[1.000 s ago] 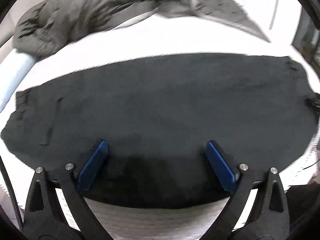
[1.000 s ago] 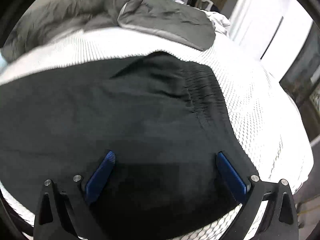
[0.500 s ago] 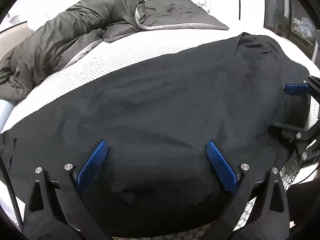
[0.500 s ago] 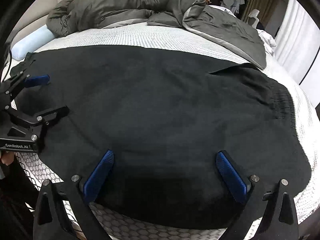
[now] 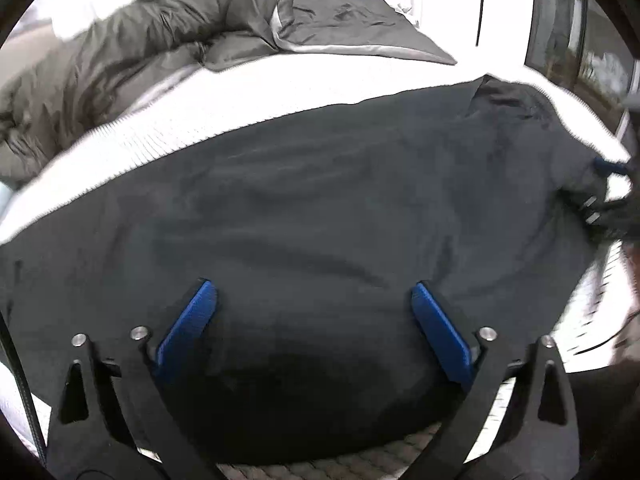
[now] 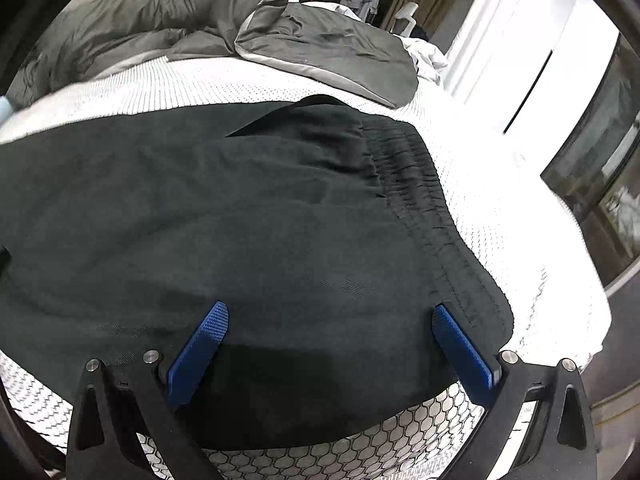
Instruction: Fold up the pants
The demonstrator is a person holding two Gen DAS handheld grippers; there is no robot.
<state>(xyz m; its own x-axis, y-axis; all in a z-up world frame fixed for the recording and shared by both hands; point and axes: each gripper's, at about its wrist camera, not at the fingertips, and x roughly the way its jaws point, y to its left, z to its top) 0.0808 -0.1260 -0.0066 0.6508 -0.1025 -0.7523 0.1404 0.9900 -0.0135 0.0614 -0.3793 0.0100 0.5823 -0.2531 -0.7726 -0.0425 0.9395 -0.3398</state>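
Black pants [image 5: 320, 208] lie spread flat across the white bed, legs to the left, elastic waistband [image 6: 416, 176] at the right end. My left gripper [image 5: 314, 300] is open, its blue pads over the pants' middle near the front edge. My right gripper [image 6: 330, 320] is open above the waistband end of the pants [image 6: 240, 208], its right pad by the waistband's near corner. The right gripper also shows blurred at the right edge of the left wrist view [image 5: 608, 188].
A grey duvet [image 5: 132, 64] is bunched at the back of the white mattress [image 5: 240, 108]; it also shows in the right wrist view [image 6: 208, 24]. The bed's front edge [image 6: 360, 452] has a honeycomb pattern. A window and white wall [image 6: 560, 80] stand to the right.
Both grippers swung right and stayed open. The right view turned from the pants' middle to the waistband end; the left gripper dropped out of its view.
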